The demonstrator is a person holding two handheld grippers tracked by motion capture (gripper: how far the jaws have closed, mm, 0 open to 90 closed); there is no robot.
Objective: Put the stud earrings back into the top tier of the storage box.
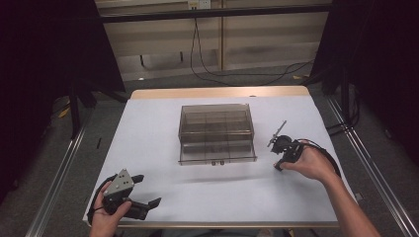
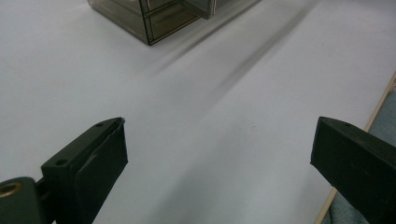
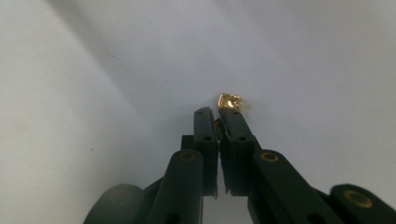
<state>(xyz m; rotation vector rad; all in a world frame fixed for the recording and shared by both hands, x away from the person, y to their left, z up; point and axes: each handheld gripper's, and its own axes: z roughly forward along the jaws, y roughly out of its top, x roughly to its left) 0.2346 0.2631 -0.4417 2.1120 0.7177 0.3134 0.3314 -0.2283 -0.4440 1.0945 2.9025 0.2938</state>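
Here in the right gripper view, the right gripper [image 3: 219, 114] has its jaws pressed nearly together, pinching a small gold object [image 3: 232, 101] right at the tips. It is shiny, polished metal with a rounded, curved body and a paler, whitish bit on its far side; it could be a ring or a clip, though that is hard to tell. Most of it pokes out past the jaw tips, just above the white table cover [image 3: 93, 93]. Its long axis cannot be made out, as part of it sits hidden between the jaws.

From the high view, the right gripper [image 1: 277, 167] points down at the table, right of the smoky clear plastic organizer box [image 1: 216, 132], close by but apart from it. The box sits mid-table, divided into a grid of compartments; what lies inside cannot be told through the tinted walls.

Down at the near left corner, the left gripper [image 1: 148, 190] rests low, jaws spread wide, nothing between them, well apart from the box.
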